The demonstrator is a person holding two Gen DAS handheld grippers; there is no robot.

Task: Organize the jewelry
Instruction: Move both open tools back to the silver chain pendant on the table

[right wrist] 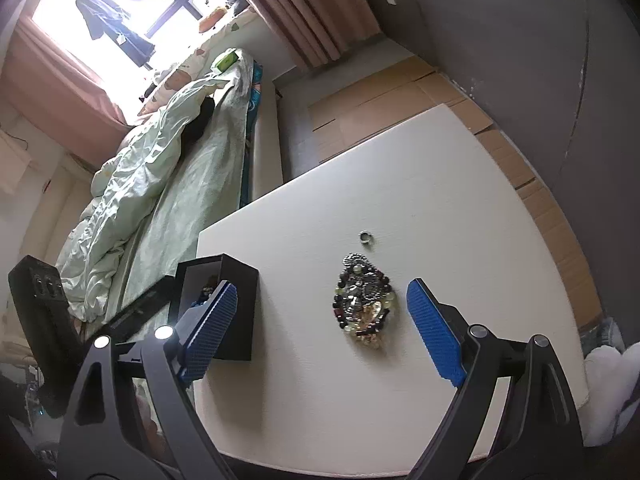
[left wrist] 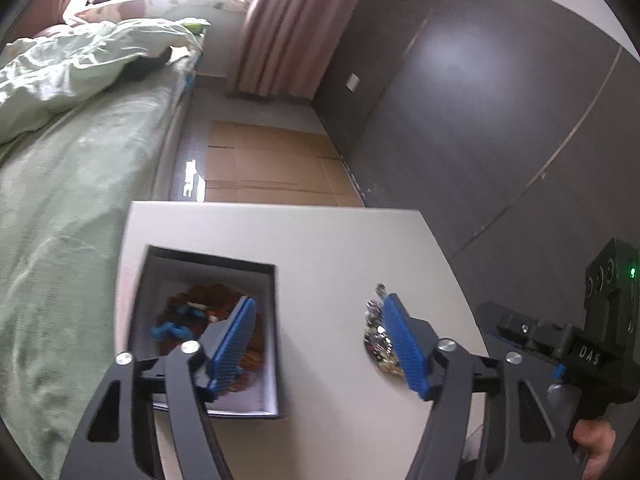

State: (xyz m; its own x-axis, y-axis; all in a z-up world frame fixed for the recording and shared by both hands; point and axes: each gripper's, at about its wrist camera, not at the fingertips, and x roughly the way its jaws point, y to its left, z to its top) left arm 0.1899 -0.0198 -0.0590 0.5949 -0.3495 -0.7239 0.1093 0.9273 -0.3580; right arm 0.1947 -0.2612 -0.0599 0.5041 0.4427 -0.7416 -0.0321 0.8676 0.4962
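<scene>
The jewelry pile (right wrist: 365, 303), a tangle of dark and pale beaded bracelets with some metal pieces, is lying on the white table (right wrist: 460, 208) between the blue pads of the right gripper (right wrist: 325, 333), a little nearer the right-hand pad and touching neither. A small ring (right wrist: 365, 237) is sitting alone on the table just beyond the pile. That gripper's jaws are standing wide apart with nothing pinched. The left gripper (left wrist: 320, 346) is hovering with its jaws spread and empty too: its left-hand pad is hanging over the open black box (left wrist: 276, 320), where brown and blue beaded pieces (left wrist: 188, 320) are lying, while its right-hand pad is covering part of the pile. A hand (left wrist: 596, 438) is gripping the right gripper's handle at the lower right.
</scene>
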